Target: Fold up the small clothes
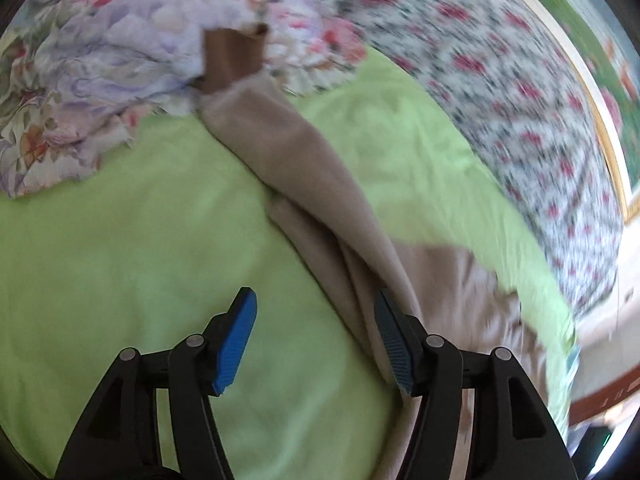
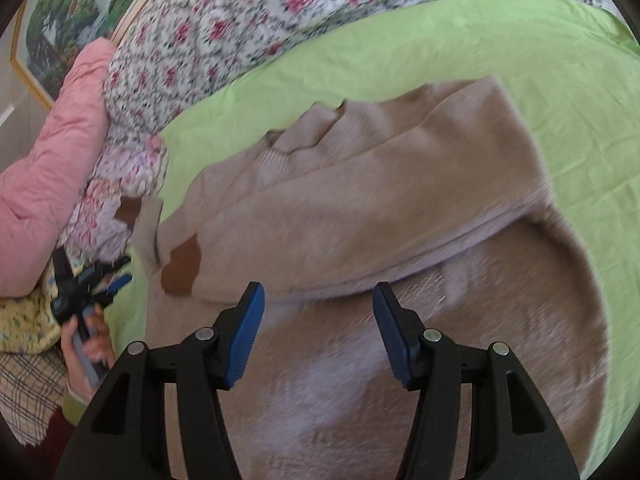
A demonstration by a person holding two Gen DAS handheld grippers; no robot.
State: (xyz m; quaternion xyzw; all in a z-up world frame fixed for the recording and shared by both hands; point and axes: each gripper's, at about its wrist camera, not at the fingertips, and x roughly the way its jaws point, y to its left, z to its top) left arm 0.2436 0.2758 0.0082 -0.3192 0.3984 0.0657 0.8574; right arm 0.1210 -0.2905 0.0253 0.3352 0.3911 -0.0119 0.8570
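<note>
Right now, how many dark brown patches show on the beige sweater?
2 in the right wrist view: one brown patch on the folded-over sleeve by the left edge, one brown cuff farther left against the floral bedding. Others may be hidden in folds.

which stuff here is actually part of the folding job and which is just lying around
Job: beige sweater, left gripper, right gripper, both open above it.
Lying about: green sheet, floral quilt, pink padded blanket, pastel floral cloth, framed picture.

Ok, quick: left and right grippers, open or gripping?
Left gripper: open, empty, beside the beige knit sweater.
Right gripper: open, empty, above it.
</note>
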